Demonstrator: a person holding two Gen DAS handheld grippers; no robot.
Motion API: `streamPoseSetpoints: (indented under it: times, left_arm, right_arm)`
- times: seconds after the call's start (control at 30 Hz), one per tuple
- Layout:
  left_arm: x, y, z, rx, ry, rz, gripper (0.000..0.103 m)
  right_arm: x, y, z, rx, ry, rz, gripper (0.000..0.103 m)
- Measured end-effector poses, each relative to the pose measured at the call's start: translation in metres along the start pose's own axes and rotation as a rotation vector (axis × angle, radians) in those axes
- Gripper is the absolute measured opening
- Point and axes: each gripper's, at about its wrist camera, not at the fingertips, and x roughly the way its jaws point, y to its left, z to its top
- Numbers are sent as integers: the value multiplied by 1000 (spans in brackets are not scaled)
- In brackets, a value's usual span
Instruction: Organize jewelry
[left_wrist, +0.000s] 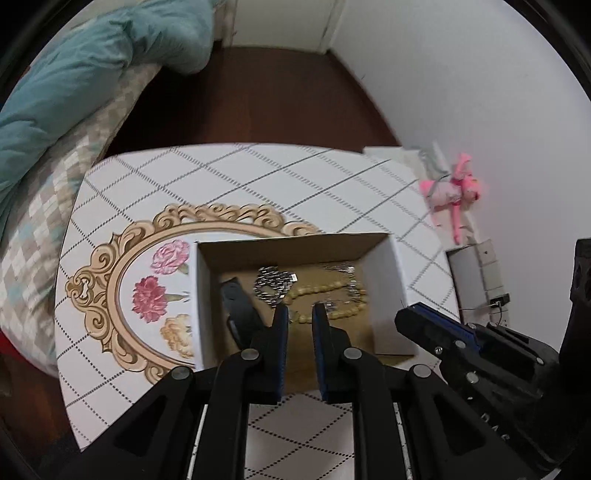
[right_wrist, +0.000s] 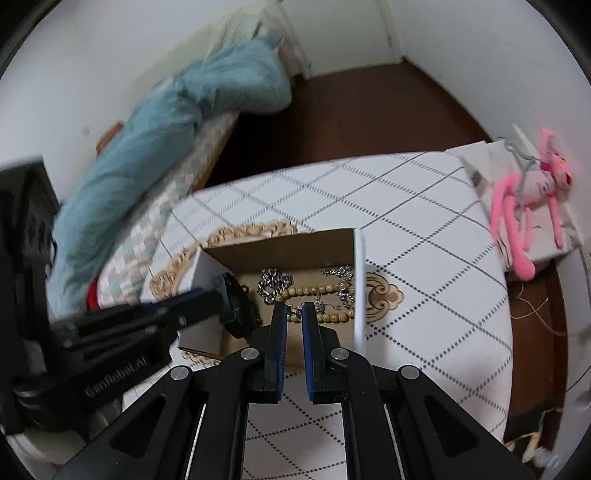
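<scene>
I'm holding both hand-held grippers, L (left_wrist: 300, 308) & R (right_wrist: 294, 308), slightly open, empty, over box (left_wrist: 384, 280) w/ bead necklace (right_wrist: 325, 290).

Home bedroom, bed w/ teal duvet (left_wrist: 74, 74), plush toy (right_wrist: 532, 199)

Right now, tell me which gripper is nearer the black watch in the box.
Left. The left gripper has its tip right at the black watch on the box's left side. The right gripper sits farther right, over the bead bracelet.
</scene>
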Motion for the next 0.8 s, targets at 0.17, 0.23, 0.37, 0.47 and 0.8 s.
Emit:
streamPoseSetpoints:
  times: [0.17, 0.23, 0.37, 0.47, 0.8]
  left_arm:
    - [-4, 14, 5, -28, -11, 62, 51]
    - [-11, 19, 3, -36, -47, 89, 71]
    - [-16, 27, -1, -43, -60, 125, 71]
    - [-19, 30, -11, -41, -84, 160, 80]
    - [-6, 33, -46, -28, -105, 260, 103]
  right_arm:
    - [14, -7, 5, 24, 51, -21, 26]
    - [10, -8, 5, 25, 34, -32, 39]
    - [1, -11, 3, 25, 8, -64, 39]
    - [-6, -12, 0, 22, -9, -108, 48]
    - [-5, -13, -22, -53, -3, -325, 103]
